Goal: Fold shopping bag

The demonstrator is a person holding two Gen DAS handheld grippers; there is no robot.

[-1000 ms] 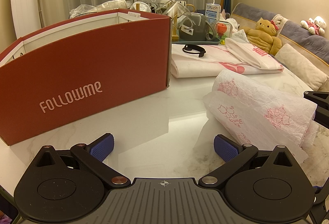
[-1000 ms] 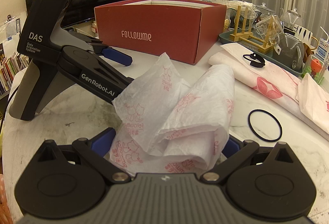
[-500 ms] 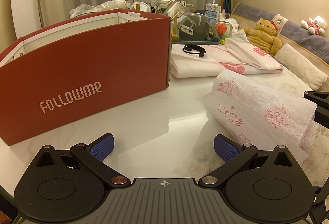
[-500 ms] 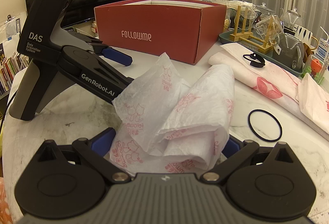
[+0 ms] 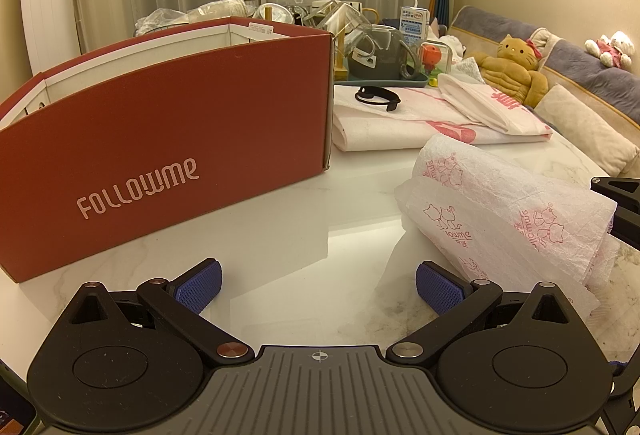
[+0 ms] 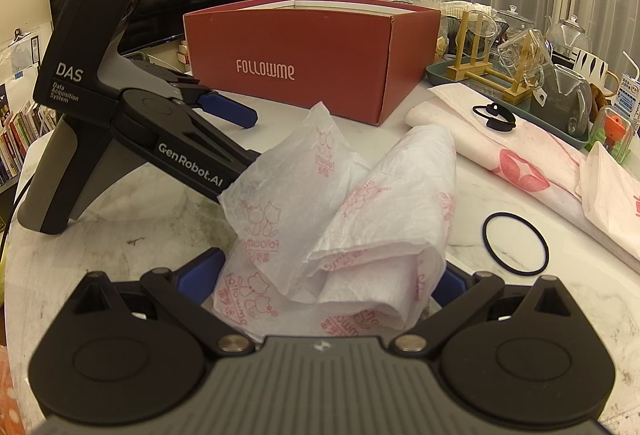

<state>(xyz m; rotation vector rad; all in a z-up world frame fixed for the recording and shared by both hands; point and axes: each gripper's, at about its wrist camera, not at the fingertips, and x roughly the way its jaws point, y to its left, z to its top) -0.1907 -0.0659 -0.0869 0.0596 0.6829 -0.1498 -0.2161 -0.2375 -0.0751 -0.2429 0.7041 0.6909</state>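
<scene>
A crumpled white shopping bag (image 6: 360, 219) with pink cat prints lies loosely rolled on the marble table (image 6: 132, 219). My right gripper (image 6: 324, 275) is open, its blue pads (image 6: 200, 271) standing wide on either side of the bag's near end. In the left wrist view the same bag (image 5: 508, 211) lies to the right of my left gripper (image 5: 318, 277), which is open with only bare tabletop between its fingers. One left finger (image 6: 228, 111) shows in the right wrist view; the other goes behind the bag.
A red FOLLOWME box (image 5: 168, 139) stands close on the left. Folded white-and-pink bags (image 5: 420, 115) with a black band (image 5: 376, 97) lie behind. A black rubber ring (image 6: 516, 243) sits to the right. A tray of glassware (image 6: 520, 75) and a sofa (image 5: 580, 83) are beyond.
</scene>
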